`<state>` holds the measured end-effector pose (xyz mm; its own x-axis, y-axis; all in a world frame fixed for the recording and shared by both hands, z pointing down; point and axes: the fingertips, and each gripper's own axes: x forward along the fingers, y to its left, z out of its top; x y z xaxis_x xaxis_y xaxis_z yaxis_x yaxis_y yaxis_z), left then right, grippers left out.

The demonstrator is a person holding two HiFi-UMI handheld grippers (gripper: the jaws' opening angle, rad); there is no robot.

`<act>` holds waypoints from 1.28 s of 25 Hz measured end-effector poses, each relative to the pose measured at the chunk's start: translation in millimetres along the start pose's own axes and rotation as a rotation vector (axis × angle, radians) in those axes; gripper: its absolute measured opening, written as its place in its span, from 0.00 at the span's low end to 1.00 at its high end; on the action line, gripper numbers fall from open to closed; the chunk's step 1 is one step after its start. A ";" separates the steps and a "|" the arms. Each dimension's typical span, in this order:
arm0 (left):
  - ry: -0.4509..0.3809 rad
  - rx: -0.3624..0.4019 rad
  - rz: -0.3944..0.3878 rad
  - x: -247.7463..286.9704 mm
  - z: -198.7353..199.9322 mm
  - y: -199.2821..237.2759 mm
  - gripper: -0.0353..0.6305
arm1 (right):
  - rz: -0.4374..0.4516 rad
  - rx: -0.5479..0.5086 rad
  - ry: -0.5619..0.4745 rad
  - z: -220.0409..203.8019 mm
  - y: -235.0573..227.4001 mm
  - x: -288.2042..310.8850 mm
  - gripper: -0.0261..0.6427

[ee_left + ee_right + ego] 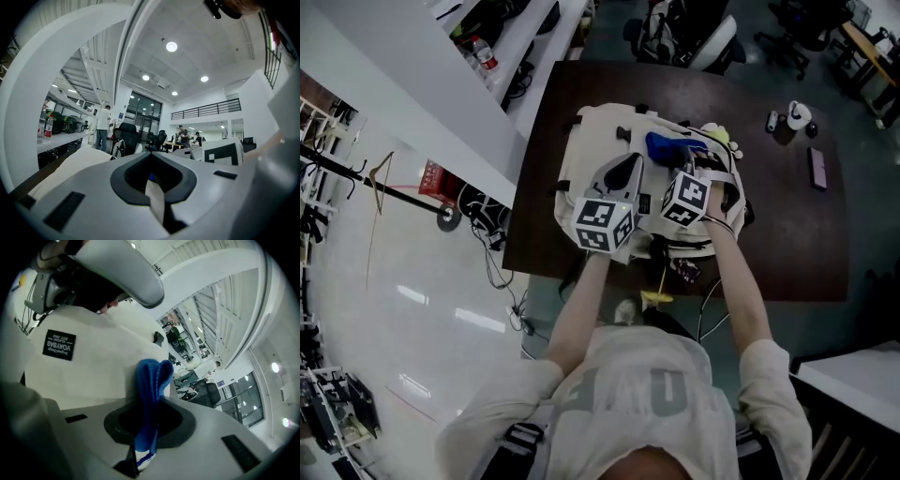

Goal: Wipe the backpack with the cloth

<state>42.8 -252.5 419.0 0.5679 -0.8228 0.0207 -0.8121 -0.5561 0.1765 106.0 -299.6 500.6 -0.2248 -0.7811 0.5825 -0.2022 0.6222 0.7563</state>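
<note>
**A:** Is there any writing in the head view?

**B:** Only the black-and-white square markers on the grippers' cubes, with no words on them. The cream fabric backpack lies slumped on the dark brown rectangular table, and small black fittings show along its edges. The left gripper sits over the backpack's middle. The right gripper is just beside it, over the backpack's right part, with the folded blue terry cloth at its tip

**A:** And the left gripper view?

**B:** There is nothing to read close by. Its jaws are drawn together on a thin pale strip, and I cannot tell whether that strip belongs to the backpack. The backpack's cream surface shows just beside the jaws

**A:** And the right gripper view?

**B:** A small black rectangular label sits on the backpack's smooth cream panel. It carries white print in two lines, seen upside down, and I cannot read it for certain. The jaws pinch the blue cloth, whose folded loop stands up in front of that panel. I cannot tell whether the cloth touches the backpack. A white tag with blue marks shows at the cloth's lower end, down in the jaws
</note>
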 end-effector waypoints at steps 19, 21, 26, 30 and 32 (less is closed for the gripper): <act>-0.004 -0.050 0.027 -91.7 -19.0 -31.0 0.06 | 0.057 0.123 0.022 5.7 137.3 -78.9 0.11; -0.002 -0.046 0.027 -97.8 -21.7 -42.2 0.06 | 0.070 0.111 0.016 5.0 148.0 -86.2 0.11; 0.005 -0.048 0.037 -110.6 -29.7 -63.3 0.06 | 0.127 0.060 -0.007 5.6 179.0 -102.4 0.11; 0.005 -0.051 0.053 -118.2 -31.6 -72.0 0.06 | 0.158 0.023 -0.024 5.4 195.7 -111.5 0.11; 0.001 -0.059 0.058 -118.6 -31.9 -78.3 0.06 | 0.166 0.000 -0.038 4.5 203.3 -115.8 0.11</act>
<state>43.4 -107.7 434.2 0.5205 -0.8532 0.0334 -0.8344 -0.4999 0.2323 86.7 -82.4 585.5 -0.2914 -0.6650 0.6876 -0.1595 0.7425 0.6505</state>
